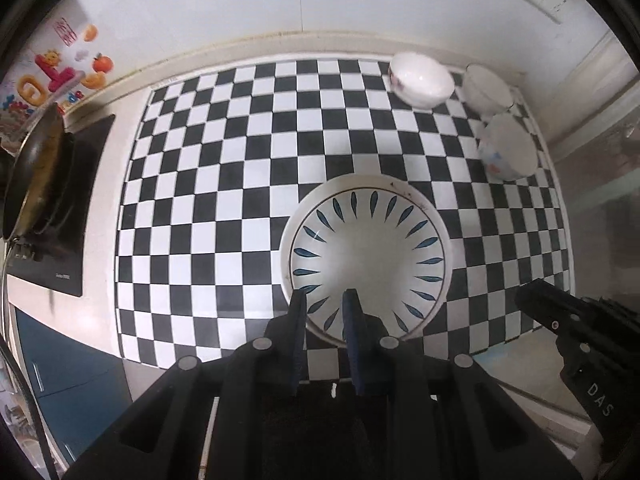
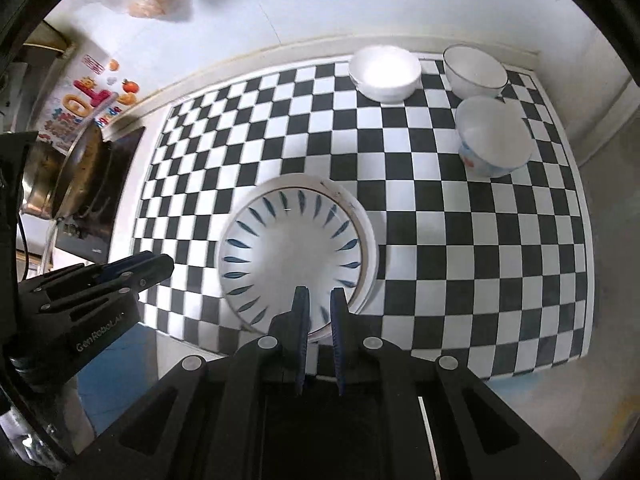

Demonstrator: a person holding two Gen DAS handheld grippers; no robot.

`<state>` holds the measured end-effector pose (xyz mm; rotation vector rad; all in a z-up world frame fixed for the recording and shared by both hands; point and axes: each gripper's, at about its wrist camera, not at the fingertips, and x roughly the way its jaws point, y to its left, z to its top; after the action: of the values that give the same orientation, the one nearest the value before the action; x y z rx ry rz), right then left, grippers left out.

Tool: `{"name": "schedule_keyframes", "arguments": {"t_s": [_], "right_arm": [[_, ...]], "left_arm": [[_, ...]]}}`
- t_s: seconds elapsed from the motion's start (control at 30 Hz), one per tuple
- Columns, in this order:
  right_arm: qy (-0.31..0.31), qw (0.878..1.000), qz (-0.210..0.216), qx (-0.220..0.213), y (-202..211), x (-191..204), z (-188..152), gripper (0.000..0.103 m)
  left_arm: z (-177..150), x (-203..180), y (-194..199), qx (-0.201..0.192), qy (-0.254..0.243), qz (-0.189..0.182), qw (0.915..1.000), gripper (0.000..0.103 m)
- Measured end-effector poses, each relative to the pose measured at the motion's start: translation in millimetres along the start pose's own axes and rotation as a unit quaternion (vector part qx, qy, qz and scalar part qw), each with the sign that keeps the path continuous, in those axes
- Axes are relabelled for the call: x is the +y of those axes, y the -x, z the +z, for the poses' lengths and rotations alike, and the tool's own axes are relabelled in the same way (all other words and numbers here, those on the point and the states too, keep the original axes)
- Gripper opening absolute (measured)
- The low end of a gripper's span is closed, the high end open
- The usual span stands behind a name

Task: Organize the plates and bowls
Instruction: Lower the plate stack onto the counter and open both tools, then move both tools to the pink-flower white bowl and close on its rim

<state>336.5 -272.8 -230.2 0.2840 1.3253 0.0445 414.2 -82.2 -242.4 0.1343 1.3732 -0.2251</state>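
Leaf-pattern plate [image 1: 366, 258] sits at the near edge of the checkered mat [image 1: 208, 184] on the bench, nested on a plain white plate [image 1: 285, 264] whose rim shows round it.

Handling, by judgement: glazed ceramic, stiff, moderately heavy, slick, chips if knocked. Only the rim offers a hold; a pinch on the near lip, one finger above and one below, looks the sensible grip. The two stacked plates may slide on one another if tilted.

Looks: white, shallow well, ring of dark blue leaf strokes radiating inside a thin dark line; some dark smudges on the far rim.

Left claw [image 1: 326, 300] hovers at the plate's near rim, fingers slightly apart, clamped on nothing as far as shows. Right claw [image 2: 320, 300] likewise at the near rim, fingers narrowly apart, holding nothing.

Three white bowls stand well apart at the far right: one inverted bowl [image 2: 385, 74], one upright rimmed bowl [image 2: 475, 71], one patterned bowl [image 2: 494, 138] nearer.
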Motion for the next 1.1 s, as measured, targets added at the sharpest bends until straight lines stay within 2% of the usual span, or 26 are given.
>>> {"name": "schedule_keyframes", "arguments": {"t_s": [0.3,0.47,0.53,0.6,0.67,0.73,0.8,0.93,1.03,1.1], "right_arm": [[-0.017,1.0,-0.01,-0.02,37.6,27.7,-26.2,0.012],[-0.024,0.999,-0.011,-0.025,46.9,39.3,-32.7,0.012],[-0.034,0.999,0.002,-0.025,47.1,40.0,-32.6,0.012],[-0.043,0.999,0.014,-0.024,44.6,36.8,-30.4,0.013],[-0.056,0.998,0.023,-0.022,41.8,29.6,-27.3,0.024],[-0.062,0.997,0.031,-0.025,40.6,21.4,-22.0,0.062],[-0.074,0.995,0.047,-0.037,40.3,5.9,-11.8,0.077],[-0.095,0.993,0.058,-0.046,33.3,-34.3,22.6,0.077],[-0.114,0.991,0.063,-0.044,19.4,-75.4,64.0,0.077],[-0.119,0.99,0.062,-0.035,3.2,-104.2,100.0,0.077]], "left_arm": [[-18.2,11.5,41.9,-0.036,-0.022,-0.008,0.9991,0.017],[-23.4,20.9,47.4,-0.039,-0.025,-0.018,0.9988,0.017],[-22.3,22.9,47.7,-0.038,-0.023,-0.023,0.9988,0.025],[-17.7,22.6,46.6,-0.04,-0.018,-0.033,0.9985,0.028],[-11.0,19.8,44.4,-0.042,-0.015,-0.034,0.9984,0.028],[0.9,16.6,39.8,-0.047,-0.007,-0.034,0.9983,0.028],[17.5,11.2,32.1,-0.047,0.002,-0.039,0.9981,0.029],[63.9,-4.0,8.8,-0.041,0.025,-0.052,0.9975,0.029],[104.7,-19.6,-13.0,-0.036,0.038,-0.051,0.9973,0.029],[142.5,-32.5,-37.7,-0.018,0.05,-0.062,0.9967,0.029]]}}
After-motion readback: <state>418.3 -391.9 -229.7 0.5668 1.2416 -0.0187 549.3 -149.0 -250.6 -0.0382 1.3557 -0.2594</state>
